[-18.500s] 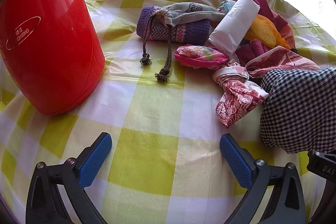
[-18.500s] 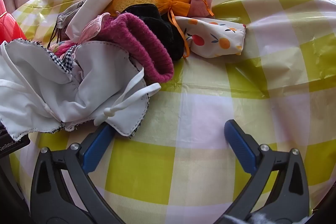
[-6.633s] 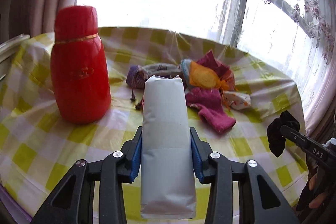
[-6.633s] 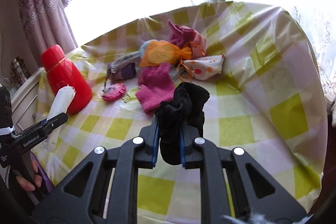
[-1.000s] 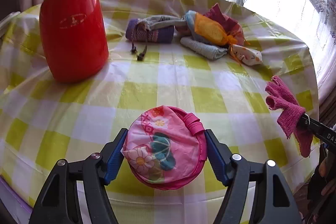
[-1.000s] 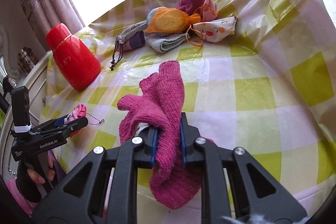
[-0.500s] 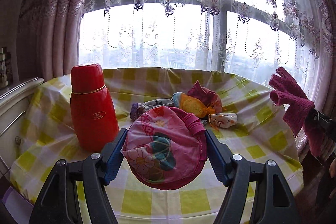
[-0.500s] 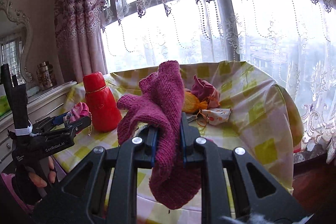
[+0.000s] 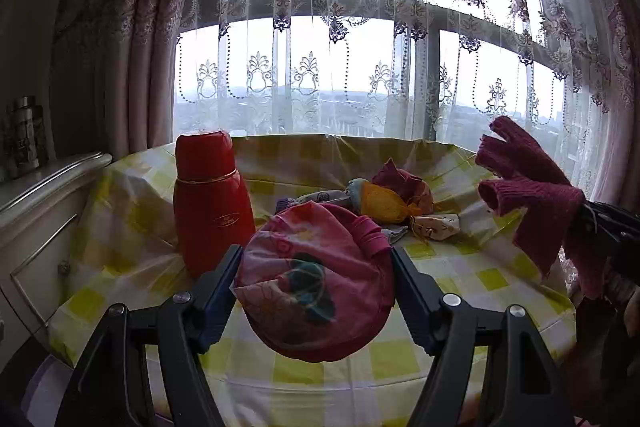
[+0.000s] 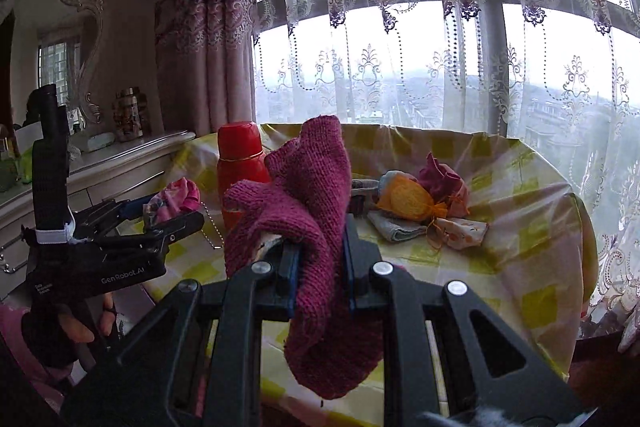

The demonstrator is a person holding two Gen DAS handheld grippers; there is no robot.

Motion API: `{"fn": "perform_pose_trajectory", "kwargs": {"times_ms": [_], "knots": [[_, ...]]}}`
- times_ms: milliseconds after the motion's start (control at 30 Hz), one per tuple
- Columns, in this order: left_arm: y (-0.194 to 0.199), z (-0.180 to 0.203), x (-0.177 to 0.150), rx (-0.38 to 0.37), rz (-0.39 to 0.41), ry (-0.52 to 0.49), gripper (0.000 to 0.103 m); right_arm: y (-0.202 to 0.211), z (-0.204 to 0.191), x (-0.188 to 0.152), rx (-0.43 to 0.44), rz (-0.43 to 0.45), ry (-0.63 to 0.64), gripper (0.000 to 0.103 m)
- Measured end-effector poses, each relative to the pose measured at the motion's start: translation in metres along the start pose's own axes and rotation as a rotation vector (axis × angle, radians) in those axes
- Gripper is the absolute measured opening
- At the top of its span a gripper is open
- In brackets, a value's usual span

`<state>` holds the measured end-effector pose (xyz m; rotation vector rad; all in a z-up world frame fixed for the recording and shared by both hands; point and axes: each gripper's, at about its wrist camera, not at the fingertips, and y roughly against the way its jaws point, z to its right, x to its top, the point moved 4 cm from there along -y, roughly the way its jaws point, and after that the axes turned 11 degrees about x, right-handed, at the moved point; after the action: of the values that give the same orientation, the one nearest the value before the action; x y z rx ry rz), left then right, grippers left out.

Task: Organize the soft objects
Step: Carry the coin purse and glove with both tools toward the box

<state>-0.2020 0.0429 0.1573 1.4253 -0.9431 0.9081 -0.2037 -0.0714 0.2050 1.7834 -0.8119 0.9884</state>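
- Left wrist view: the left tongs [image 9: 314, 279] are clamped on the round pink floral pouch [image 9: 316, 279], blue pads pressing its two sides, and the pouch fills the gap between them.
- Beyond the pouch lies the table [image 9: 492, 279] in its yellow-and-white check cloth; the red flask [image 9: 212, 203] stands upright ahead and to the left of the tongs.
- Straight ahead past the pouch sits a small heap of soft things: an orange mesh bag [image 9: 386, 205], a dark red cloth bag [image 9: 404, 183] behind it, and a white printed pouch [image 9: 436, 227] at its right end.
- Off to the right, a magenta knitted glove [image 9: 528, 195] hangs in the air from the right tongs [image 9: 596, 217], whose pads are hidden from here.
- Right wrist view: the right tongs [image 10: 318, 263] are closed tight on the magenta knitted glove [image 10: 308, 227], which sticks up above the pads and droops below them.
- To the left, a hand [image 10: 76, 327] holds the left tongs [image 10: 160, 211] with the pink floral pouch [image 10: 176, 201] pinched at their tip, in front of the red flask [image 10: 240, 163].
- Ahead and right of the glove, on the table [image 10: 536, 227], lie the orange mesh bag [image 10: 408, 203], the dark red cloth bag [image 10: 440, 175], a folded grey cloth [image 10: 396, 227] and the white printed pouch [image 10: 464, 233], all touching one another.
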Motion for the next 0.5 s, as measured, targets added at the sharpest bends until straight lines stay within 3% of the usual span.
{"fn": "perform_pose_trajectory", "kwargs": {"times_ms": [200,500], "knots": [[0.008,-0.031,-0.007,0.058,-0.047,0.000,0.072,-0.019,-0.036,0.001,0.080,-0.065,0.070,0.021],[0.023,-0.096,-0.036,0.210,-0.122,0.028,0.072,-0.049,-0.089,-0.001,0.203,-0.144,0.154,0.021]]}}
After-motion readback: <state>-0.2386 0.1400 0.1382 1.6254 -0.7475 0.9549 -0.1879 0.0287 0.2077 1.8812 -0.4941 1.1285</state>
